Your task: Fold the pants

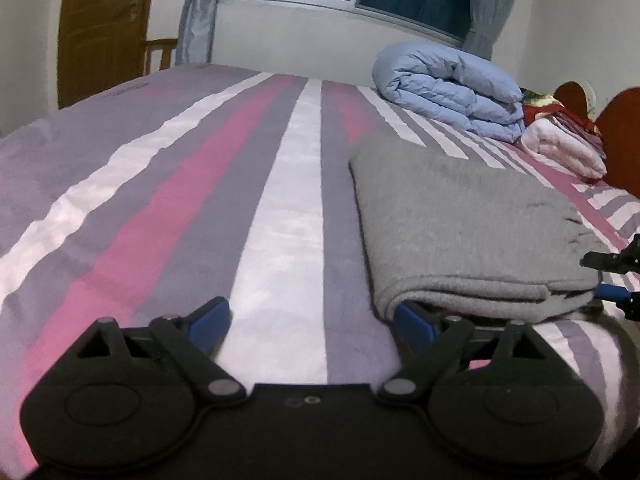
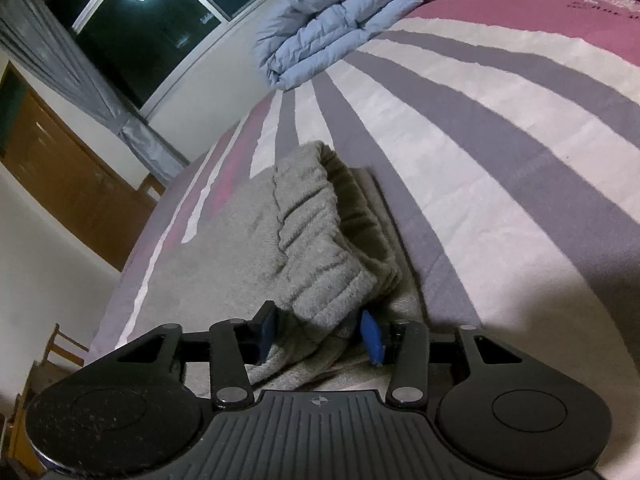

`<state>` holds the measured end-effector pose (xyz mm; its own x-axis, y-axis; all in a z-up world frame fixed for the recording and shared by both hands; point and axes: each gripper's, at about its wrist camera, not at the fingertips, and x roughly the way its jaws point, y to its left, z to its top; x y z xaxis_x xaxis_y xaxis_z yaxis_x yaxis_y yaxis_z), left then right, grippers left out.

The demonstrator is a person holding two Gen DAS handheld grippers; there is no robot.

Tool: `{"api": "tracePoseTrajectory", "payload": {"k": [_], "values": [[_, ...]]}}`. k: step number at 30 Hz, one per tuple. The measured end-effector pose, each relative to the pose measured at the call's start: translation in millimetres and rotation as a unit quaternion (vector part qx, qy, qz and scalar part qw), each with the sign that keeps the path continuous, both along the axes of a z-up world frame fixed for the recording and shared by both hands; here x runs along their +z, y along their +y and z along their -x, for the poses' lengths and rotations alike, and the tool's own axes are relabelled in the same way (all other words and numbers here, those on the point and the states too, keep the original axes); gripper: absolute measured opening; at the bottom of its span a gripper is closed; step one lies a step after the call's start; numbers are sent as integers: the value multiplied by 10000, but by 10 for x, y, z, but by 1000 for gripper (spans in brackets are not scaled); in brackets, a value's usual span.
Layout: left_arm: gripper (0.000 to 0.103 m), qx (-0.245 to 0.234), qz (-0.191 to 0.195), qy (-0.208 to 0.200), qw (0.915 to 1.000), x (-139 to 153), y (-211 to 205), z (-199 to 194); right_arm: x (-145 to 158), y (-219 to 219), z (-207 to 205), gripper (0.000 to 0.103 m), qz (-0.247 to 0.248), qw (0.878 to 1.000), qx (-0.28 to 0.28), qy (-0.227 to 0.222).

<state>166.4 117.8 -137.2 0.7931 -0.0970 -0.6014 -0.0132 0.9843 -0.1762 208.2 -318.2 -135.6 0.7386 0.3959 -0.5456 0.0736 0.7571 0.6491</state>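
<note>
The grey pants lie folded in a thick stack on the striped bed, right of centre in the left wrist view. My left gripper is open beside the stack's near left corner; its right finger touches the fold's edge and nothing is between the jaws. In the right wrist view the pants show their ribbed waistband end. My right gripper has its jaws partly open around that end, the cloth lying between the blue pads. It also shows at the right edge of the left wrist view.
The bed has pink, grey and white stripes. A folded blue duvet and pink bedding lie at the headboard end. A wooden door, a window with curtains and a chair stand beyond the bed.
</note>
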Motion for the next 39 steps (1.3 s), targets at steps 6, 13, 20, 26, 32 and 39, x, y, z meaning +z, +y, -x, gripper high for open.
{"api": "tracePoseTrajectory", "payload": {"k": [6,13,20,26,32,39], "values": [[90,365,626,-123,9973,168,290,163,252,-262,164,54,418,9965,-584,-424],[92,-13,322,-316,9990,343,4,-533,496,15,-205,54,478,9953,164,-831],[96,-455,79,494,9977,-10,-183,-1139,199,568,-572,58,2659,9608,659,-423],[94,-532,464,204,9973,108,96,-1026,158,32,-429,65,1651,9839,456,-519],[89,-751,608,329,9948,70,60,-1269,-20,-256,-596,65,493,9978,366,-270],[88,-991,597,393,9925,-7,-32,-1363,-101,-390,-743,72,5,9992,394,-100]]}}
